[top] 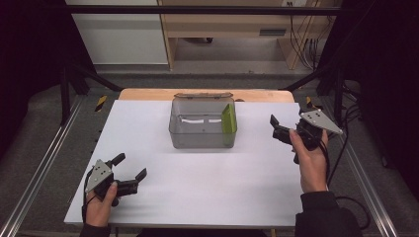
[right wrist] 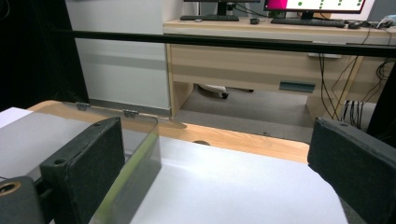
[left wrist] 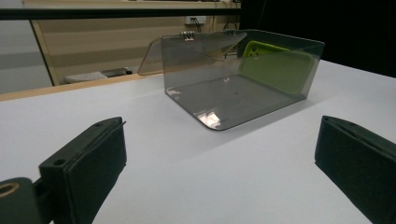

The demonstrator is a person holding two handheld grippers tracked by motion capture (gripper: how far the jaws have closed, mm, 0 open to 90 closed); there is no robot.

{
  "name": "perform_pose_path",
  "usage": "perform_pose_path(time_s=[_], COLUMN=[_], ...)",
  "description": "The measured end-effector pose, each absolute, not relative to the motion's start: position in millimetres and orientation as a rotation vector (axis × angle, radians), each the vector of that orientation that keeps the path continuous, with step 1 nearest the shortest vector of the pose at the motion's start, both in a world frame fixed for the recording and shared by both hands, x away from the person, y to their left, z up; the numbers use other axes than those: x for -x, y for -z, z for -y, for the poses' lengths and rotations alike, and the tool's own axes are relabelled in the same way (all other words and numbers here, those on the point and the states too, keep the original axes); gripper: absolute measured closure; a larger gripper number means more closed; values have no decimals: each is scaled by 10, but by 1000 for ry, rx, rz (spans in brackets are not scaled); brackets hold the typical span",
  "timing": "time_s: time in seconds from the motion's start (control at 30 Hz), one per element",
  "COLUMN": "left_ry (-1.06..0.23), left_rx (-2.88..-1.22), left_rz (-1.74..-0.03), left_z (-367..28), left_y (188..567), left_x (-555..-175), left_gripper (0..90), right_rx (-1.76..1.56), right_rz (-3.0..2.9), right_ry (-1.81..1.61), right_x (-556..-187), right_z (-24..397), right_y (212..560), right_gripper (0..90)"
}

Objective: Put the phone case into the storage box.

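I see a clear box (top: pixel 202 129) in the middle of the table (top: pixel 197 187), lid open at the back. A green phone case (top: pixel 228 118) stands inside it, against its right wall. My left hand-held gripper (top: pixel 132 166) waits near the box's front, jaws wide apart, holding nothing. My right hand-held gripper (top: pixel 274 127) waits right of the box, jaws apart too. I think nothing is grabbed yet. The case's bottom edge is hard to see.

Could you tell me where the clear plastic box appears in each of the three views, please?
High view: clear plastic box sits centre, toward the table's far edge.
Left gripper view: upper centre-right, ahead of the fingers.
Right gripper view: lower left, partly behind the left finger.
Shared landmark: the box's hinged lid, folded open at the back.
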State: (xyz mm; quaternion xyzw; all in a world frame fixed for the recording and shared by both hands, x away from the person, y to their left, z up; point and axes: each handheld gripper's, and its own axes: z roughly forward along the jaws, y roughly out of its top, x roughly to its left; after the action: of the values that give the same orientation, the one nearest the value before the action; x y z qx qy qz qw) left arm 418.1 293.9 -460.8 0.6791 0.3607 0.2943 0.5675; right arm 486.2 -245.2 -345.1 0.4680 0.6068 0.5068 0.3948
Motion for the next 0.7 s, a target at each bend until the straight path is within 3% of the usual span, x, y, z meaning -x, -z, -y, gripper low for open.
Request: perform_pose_path(time_s=[0.7], left_ry=[-708], left_rx=[-1576], left_rz=[-865], left_z=[-3080], left_y=[4609], left_x=[-4106], left_gripper=[21], right_rx=[-1199], right_rz=[-1529], right_ry=[-1290], right_x=[-4675], right_z=[2808], right_y=[3676], right_gripper=[29])
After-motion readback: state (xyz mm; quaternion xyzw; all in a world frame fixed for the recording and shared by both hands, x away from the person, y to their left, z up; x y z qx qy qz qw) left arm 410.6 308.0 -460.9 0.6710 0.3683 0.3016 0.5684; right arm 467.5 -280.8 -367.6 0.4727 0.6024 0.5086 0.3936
